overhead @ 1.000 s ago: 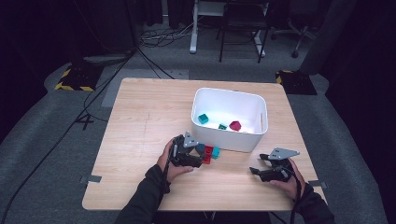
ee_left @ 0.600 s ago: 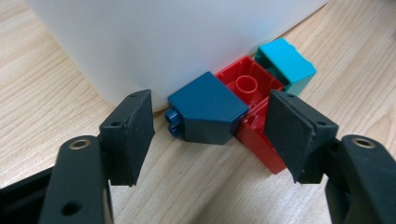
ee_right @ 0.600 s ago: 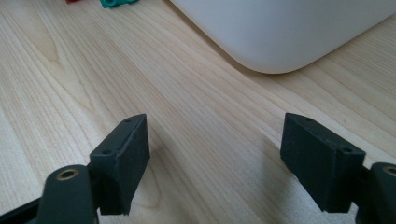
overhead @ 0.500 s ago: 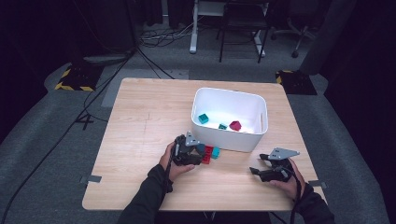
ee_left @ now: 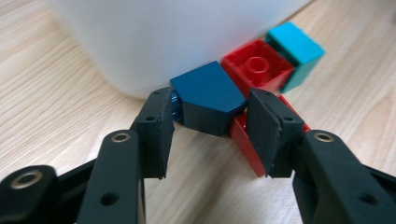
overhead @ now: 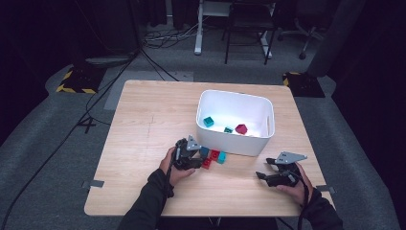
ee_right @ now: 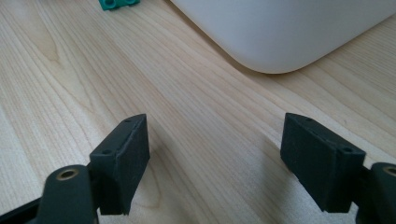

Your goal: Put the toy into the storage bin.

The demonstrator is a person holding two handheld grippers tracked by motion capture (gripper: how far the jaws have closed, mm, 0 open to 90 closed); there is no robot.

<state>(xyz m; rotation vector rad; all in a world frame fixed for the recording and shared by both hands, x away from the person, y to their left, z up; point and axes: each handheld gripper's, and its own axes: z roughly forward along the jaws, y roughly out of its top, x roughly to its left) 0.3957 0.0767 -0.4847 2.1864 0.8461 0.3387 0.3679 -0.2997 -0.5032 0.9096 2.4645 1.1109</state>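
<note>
The dark blue brick (ee_left: 208, 98) sits on the wooden table (overhead: 143, 124), tight against the near wall of the white bin (overhead: 234, 139), which rises at 12 o'clock of it. My left gripper (ee_left: 208, 123) has it between the jaws, which have just been closing: the left pad reaches the brick's side, while the right pad presses a flat red piece (ee_left: 245, 140) lying against the brick's other side, so I am grasping the brick together with that piece. At 1 o'clock of the blue brick stands a red studded brick (ee_left: 254, 67), and touching that one, farther toward 2 o'clock, a teal brick (ee_left: 294, 49). In the high view these lie in a row along the bin's front, with my left hand (overhead: 174, 165) just at 9 o'clock of them. Inside the bin lie 2 teal bricks (overhead: 208, 121) and a dark red brick (overhead: 241, 129). My right gripper (ee_right: 215, 154) hangs released, jaws wide apart over bare wood, well apart at 3 o'clock of the row.
</note>
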